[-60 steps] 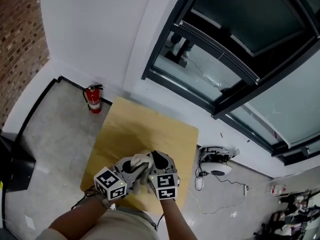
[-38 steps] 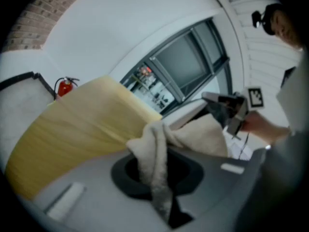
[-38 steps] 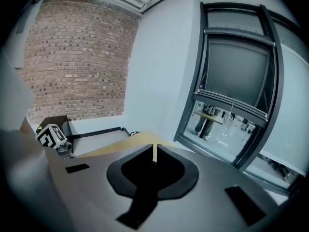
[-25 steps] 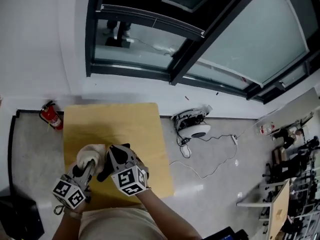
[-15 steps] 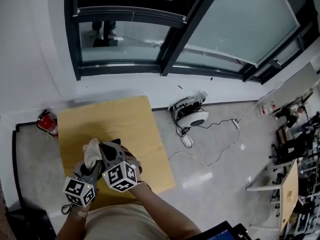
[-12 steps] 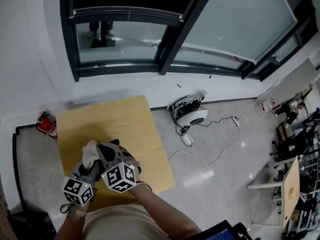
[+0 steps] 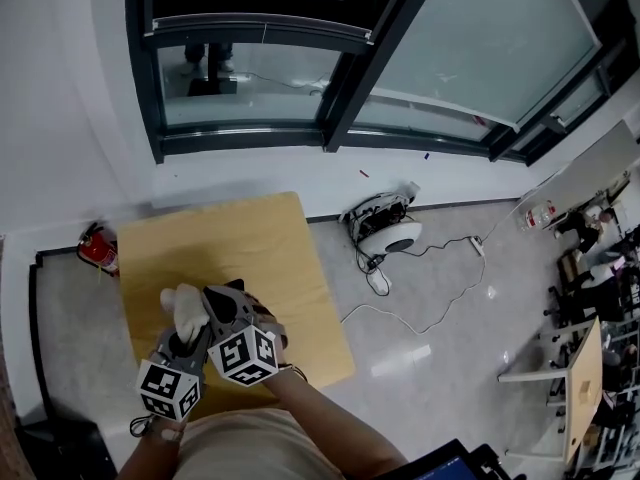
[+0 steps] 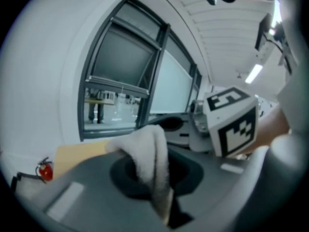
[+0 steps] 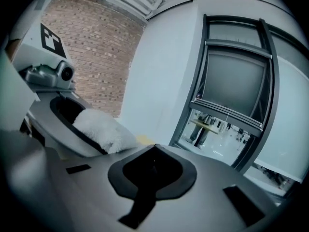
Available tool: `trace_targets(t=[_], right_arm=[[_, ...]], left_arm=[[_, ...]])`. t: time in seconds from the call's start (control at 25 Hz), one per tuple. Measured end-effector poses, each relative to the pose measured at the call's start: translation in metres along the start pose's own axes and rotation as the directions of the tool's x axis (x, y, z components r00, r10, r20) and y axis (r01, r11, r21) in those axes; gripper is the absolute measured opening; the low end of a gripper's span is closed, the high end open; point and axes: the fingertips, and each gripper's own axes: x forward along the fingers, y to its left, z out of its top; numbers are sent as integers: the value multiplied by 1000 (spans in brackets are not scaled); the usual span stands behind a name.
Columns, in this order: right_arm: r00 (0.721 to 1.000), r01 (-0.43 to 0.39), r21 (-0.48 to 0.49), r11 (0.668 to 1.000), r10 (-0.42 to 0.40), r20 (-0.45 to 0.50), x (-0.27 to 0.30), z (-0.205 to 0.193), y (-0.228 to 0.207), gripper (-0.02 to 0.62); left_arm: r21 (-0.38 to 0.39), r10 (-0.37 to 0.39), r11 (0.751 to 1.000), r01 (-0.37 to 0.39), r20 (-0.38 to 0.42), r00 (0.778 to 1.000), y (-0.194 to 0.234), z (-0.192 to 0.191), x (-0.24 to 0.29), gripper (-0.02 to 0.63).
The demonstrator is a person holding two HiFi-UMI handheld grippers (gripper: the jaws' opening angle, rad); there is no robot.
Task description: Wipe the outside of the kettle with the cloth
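Note:
In the head view my two grippers sit close together over the near left part of the wooden table [image 7: 250, 238]. My left gripper [image 7: 190, 324] is shut on a bunched white cloth [image 7: 184, 305]. In the left gripper view the cloth [image 8: 150, 153] hangs over the shut jaws of the left gripper [image 8: 161, 197]. My right gripper [image 7: 228, 294] lies right beside it, shut with nothing between its jaws. The right gripper view shows those shut jaws [image 9: 153, 158] and the cloth [image 9: 104, 129] off to the left. No kettle shows in any view.
A red fire extinguisher [image 7: 97, 251] stands on the floor by the table's far left corner. A white device with trailing cables [image 7: 390, 234] lies on the floor to the right. Dark-framed windows [image 7: 330, 78] run along the far wall.
My left gripper has rolled and slid sideways with the cloth, closing up against the right gripper. The right gripper has kept its place and stayed shut.

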Motion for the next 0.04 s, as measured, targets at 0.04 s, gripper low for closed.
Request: trace_targets(t=[0.04], right_arm=[[1000, 0, 5, 1000, 0, -1, 0, 0, -1, 12]], left_arm=[[11, 17, 1000, -17, -2, 1000, -3, 1, 1, 23]])
